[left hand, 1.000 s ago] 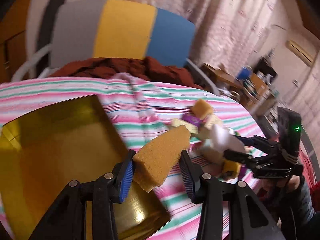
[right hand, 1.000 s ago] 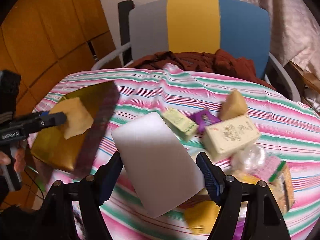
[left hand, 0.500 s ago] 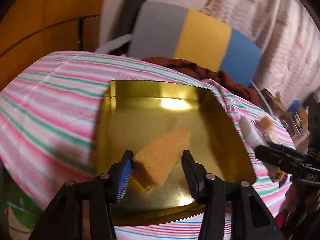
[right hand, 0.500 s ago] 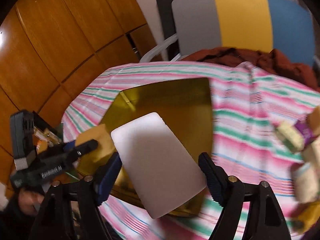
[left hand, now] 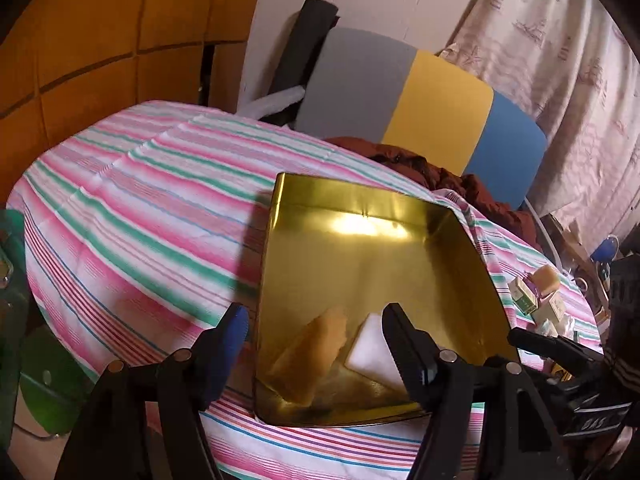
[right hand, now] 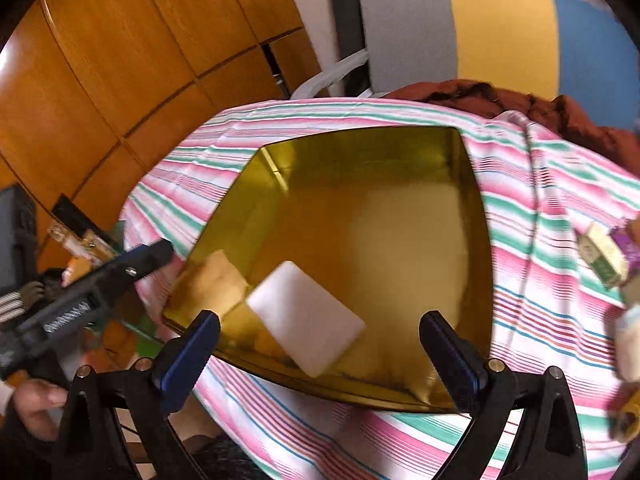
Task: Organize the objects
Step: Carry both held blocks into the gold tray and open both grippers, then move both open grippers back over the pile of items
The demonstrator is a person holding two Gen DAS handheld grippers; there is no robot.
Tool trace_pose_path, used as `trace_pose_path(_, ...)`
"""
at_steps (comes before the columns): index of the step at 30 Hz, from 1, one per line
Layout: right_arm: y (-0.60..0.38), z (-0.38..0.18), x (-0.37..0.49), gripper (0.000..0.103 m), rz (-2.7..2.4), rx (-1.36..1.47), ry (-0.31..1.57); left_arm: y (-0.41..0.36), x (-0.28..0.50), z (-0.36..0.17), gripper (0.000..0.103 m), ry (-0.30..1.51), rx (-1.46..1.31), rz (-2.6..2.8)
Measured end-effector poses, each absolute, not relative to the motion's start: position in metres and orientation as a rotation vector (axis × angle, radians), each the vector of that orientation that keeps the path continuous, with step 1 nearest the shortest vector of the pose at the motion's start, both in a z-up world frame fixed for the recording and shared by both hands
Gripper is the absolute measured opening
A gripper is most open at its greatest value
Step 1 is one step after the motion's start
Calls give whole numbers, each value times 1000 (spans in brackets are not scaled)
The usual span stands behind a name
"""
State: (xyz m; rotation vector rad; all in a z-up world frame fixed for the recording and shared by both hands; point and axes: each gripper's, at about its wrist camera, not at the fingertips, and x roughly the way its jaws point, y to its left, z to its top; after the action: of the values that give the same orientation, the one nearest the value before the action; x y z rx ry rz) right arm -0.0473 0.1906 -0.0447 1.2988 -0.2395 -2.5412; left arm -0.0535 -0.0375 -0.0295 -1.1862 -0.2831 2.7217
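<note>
Hovering over the gold tin (right hand: 360, 208), both your grippers are spread wide with nothing between the fingers: the left gripper (left hand: 316, 336) sits above the tin's near-left corner, the right gripper (right hand: 320, 340) above its near edge. The sponge (left hand: 316, 348) and the white block (right hand: 306, 312) lie inside the tin at that near end, side by side and apparently touching, the sponge leaning towards the left wall. Most of the tin floor beyond them is bare, so you have room to pack tidily. The job looks only begun: a cluster of small boxes (left hand: 536, 292) waits on the striped cloth (left hand: 140, 216) to the right, well apart from the tin. Lift straight up before you swing away, so neither finger clips the tin wall or drags a piece back out. Take the right gripper to the boxes, since they lie on its side; the view there is blurred, so settle before you choose one. Pick an outer box first, close on its flat faces, and set later pieces towards the far end rather than stacking on these two.
</note>
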Motion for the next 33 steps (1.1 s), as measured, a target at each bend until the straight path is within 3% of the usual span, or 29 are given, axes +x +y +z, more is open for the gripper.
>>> trace_pose_path(15, 206, -33, -24, 102, -2772, 1240, -133, 6, -37, -23, 71, -136, -1143, 2650)
trace_pose_path(33, 267, -44, -5, 102, -2890, 1311, -314, 39, -30, -22, 70, -106, -1101, 2495)
